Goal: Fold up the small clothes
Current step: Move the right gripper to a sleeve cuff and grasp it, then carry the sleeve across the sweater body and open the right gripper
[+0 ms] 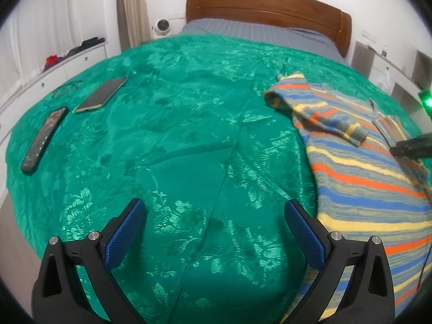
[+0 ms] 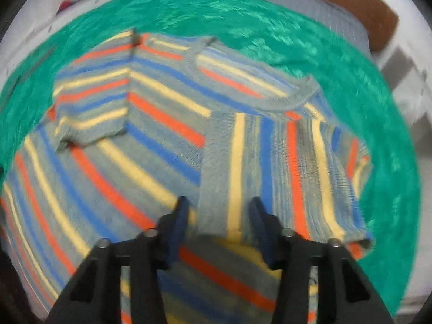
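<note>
A small striped sweater in grey, blue, orange and yellow lies on the green bedspread, right of my left gripper. That gripper is open over bare bedspread, and its right finger sits at the sweater's lower edge. In the right wrist view, both sleeves are folded in over the sweater body. The right sleeve lies with its cuff end between the fingers of my right gripper. The jaws stand a little apart and do not press the cloth. This view is blurred.
Two phones lie on the bedspread at the left. A wooden headboard stands at the far end. White drawers run along the left wall and white shelves along the right. A dark part of the other gripper shows at the right edge.
</note>
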`<state>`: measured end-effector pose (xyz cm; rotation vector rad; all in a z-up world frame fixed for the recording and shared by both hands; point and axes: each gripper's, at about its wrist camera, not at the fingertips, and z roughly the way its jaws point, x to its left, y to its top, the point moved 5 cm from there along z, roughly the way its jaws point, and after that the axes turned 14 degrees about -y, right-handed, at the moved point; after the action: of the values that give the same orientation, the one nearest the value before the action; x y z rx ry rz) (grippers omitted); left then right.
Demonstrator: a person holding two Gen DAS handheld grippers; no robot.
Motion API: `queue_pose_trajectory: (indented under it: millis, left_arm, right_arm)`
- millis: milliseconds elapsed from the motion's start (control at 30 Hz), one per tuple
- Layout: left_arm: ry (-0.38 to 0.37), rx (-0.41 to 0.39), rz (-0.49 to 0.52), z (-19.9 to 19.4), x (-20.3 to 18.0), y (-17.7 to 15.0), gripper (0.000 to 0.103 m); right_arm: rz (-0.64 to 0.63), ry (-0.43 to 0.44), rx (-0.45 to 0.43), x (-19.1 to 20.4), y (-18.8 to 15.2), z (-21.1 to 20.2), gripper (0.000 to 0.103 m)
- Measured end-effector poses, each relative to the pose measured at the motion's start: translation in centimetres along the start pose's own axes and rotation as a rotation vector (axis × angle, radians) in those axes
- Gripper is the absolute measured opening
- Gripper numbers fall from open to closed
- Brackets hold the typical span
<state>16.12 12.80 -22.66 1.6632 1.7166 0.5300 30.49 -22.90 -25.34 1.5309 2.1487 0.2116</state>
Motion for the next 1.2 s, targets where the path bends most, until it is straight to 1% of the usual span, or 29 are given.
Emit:
queue_pose_trajectory:
  millis: [33,67,100,200,267,333,400,467,533,600,633,667,700,733,767,800,833,900,933,967,1000,1033,1067,1133,1200]
  left_arm:
    - [0.000,0.004,-0.006,0.1,0.1,0.0,0.103]
    - [0.000,0.006,-0.012,0.1,0.2,-0.1,0.103]
    - [-0.002,0.008,-0.020,0.2,0.3,0.0,0.103]
    - [-0.023,0.012,-0.049,0.4,0.6,0.0,0.103]
    - [-0.035,0.013,-0.064,0.4,0.7,0.0,0.103]
    - [-0.043,0.013,-0.073,0.5,0.7,0.0,0.103]
    - [-0.043,0.016,-0.075,0.6,0.7,0.1,0.103]
    - [-0.040,0.019,-0.073,0.7,0.6,0.0,0.103]
    - [-0.037,0.018,-0.068,0.6,0.6,0.0,0.103]
    - [-0.031,0.017,-0.065,0.6,0.6,0.0,0.103]
    - [-0.027,0.017,-0.066,0.6,0.7,-0.1,0.103]
    - [-0.025,0.019,-0.067,0.6,0.8,-0.1,0.103]
    - [-0.022,0.022,-0.067,0.7,0.8,-0.2,0.103]
    - [-0.019,0.023,-0.066,0.7,0.8,-0.1,0.103]
    - [-0.017,0.025,-0.064,0.7,0.8,-0.2,0.103]
    - [-0.014,0.026,-0.061,0.8,0.8,-0.2,0.103]
    - [-0.011,0.028,-0.057,0.9,0.7,-0.2,0.103]
    - [-0.005,0.031,-0.049,0.9,0.6,-0.2,0.103]
    - [-0.005,0.031,-0.048,0.9,0.6,-0.2,0.103]
    - [-0.009,0.030,-0.050,0.9,0.6,-0.2,0.103]
    - [-0.011,0.030,-0.052,0.9,0.6,-0.2,0.103]
    - [-0.013,0.030,-0.054,1.0,0.5,-0.1,0.103]
    - [-0.015,0.029,-0.054,1.0,0.5,-0.1,0.103]
    - [-0.020,0.027,-0.055,1.0,0.4,0.0,0.103]
    - [-0.024,0.023,-0.050,0.9,0.3,0.0,0.103]
  right_arm:
    - [0.054,0.021,0.010,-0.9,0.2,0.0,0.009]
    - [0.112,0.040,0.021,-2.0,0.3,-0.2,0.009]
    - [0.181,0.077,0.027,-3.4,0.4,-0.7,0.008]
    - [0.388,0.161,0.026,-8.1,0.9,-3.1,0.008]
    - [0.557,0.256,0.014,-11.3,1.4,-5.1,0.008]
    - [0.699,0.352,-0.002,-13.2,2.4,-6.8,0.008]
    - [0.798,0.443,-0.009,-13.4,3.8,-7.6,0.008]
    - [0.878,0.517,0.002,-12.8,4.6,-7.2,0.008]
    - [0.949,0.604,0.027,-10.9,5.4,-5.9,0.008]
    - [0.987,0.653,0.046,-8.8,6.0,-4.5,0.008]
    - [1.017,0.700,0.052,-7.3,6.3,-3.4,0.008]
    - [1.040,0.731,0.050,-6.8,6.6,-2.8,0.008]
    - [1.066,0.789,0.030,-5.9,6.9,-2.1,0.010]
    - [1.070,0.872,0.004,-4.8,7.5,-1.6,0.018]
    - [1.053,0.924,0.008,-3.8,7.9,-1.1,0.024]
    - [1.035,0.959,0.022,-2.9,8.1,-0.7,0.048]
    - [1.025,0.984,0.038,-2.2,8.1,-0.5,0.062]
    - [1.010,0.981,0.028,-2.1,7.8,-0.6,0.061]
    - [0.990,0.938,0.013,-2.7,7.5,-1.0,0.061]
    - [0.973,0.881,0.005,-3.4,7.1,-1.3,0.061]
    - [0.949,0.807,0.000,-4.3,6.8,-1.5,0.061]
    - [0.907,0.737,-0.004,-5.0,6.4,-2.0,0.061]
    - [0.864,0.687,-0.004,-5.5,6.0,-2.3,0.061]
    - [0.712,0.555,0.009,-5.1,5.7,-3.1,0.061]
    - [0.577,0.459,0.010,-4.3,5.4,-3.7,0.061]
